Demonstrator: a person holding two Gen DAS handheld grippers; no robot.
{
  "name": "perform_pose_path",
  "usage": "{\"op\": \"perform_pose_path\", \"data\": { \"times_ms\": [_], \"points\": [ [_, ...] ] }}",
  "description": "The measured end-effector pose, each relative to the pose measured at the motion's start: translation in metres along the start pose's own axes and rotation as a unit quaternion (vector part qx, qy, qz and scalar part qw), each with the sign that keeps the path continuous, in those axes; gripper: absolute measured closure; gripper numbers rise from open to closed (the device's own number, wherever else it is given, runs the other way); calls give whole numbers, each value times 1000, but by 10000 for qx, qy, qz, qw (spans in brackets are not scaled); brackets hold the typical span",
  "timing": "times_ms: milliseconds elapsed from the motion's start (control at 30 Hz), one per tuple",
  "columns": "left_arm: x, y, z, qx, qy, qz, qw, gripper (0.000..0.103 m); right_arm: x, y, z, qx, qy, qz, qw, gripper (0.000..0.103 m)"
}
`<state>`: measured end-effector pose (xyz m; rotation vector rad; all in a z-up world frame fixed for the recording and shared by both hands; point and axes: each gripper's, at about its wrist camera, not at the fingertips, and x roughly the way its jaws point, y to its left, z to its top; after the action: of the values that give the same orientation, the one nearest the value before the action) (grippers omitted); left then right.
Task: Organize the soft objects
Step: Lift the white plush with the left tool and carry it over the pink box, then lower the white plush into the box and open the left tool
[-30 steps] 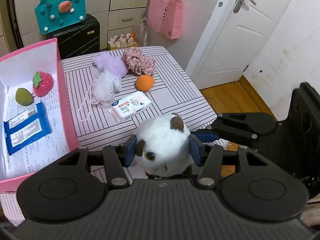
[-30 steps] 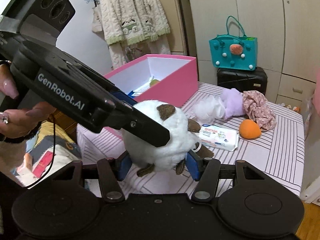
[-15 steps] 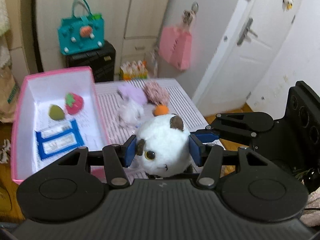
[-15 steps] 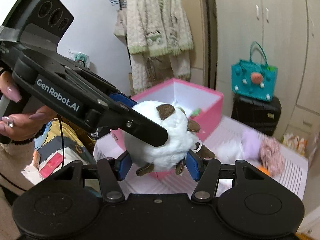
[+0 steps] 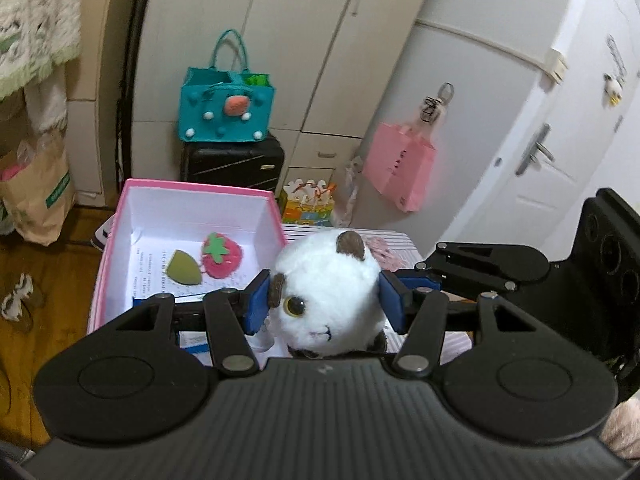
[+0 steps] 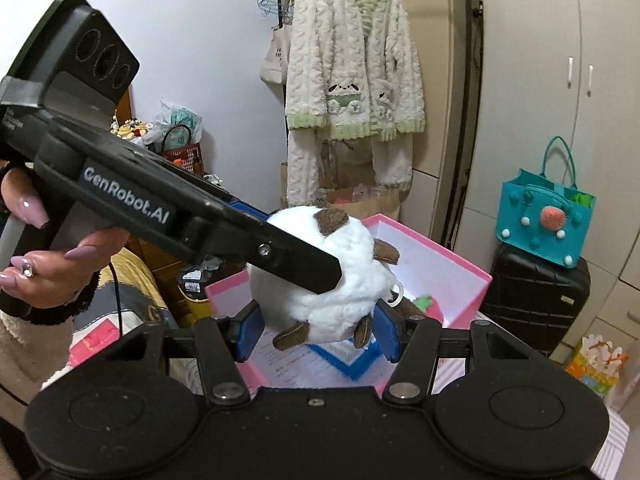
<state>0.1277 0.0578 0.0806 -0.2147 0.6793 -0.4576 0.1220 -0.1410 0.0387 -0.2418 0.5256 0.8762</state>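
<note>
While both grippers' jaws pinch the white plush toy [image 5: 328, 296] above the pink box [image 5: 192, 196], the carry step nears its end; next comes lowering and releasing.

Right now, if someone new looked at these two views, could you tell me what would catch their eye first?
Most striking is the round white plush toy held up in mid-air, clamped at once by the left gripper and the right gripper. Just beyond it sits the open pink box, with a felt strawberry and a green pad lying side by side inside. Further back, a teal bag stands on a black suitcase.
</note>
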Motion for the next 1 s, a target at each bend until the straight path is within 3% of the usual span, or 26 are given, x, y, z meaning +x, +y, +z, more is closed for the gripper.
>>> {"op": "perform_pose_path", "data": {
  "times_ms": [333, 567, 833, 1000],
  "points": [
    [66, 67, -6, -785, 724, -75, 9943, 47, 72, -20, -3, 157, 854, 121, 9961, 40],
    [83, 91, -27, -1088, 1078, -34, 9882, 47, 98, -18, -11, 185, 1443, 284, 9890, 40],
    [97, 103, -41, -924, 1526, 202, 9838, 47, 135, -6, -14, -45, 2108, 399, 9767, 40],
    [99, 106, -38, -765, 1606, 308, 9836, 46, 141, -11, -12, 106, 2244, 511, 9731, 37]
  ]
}}
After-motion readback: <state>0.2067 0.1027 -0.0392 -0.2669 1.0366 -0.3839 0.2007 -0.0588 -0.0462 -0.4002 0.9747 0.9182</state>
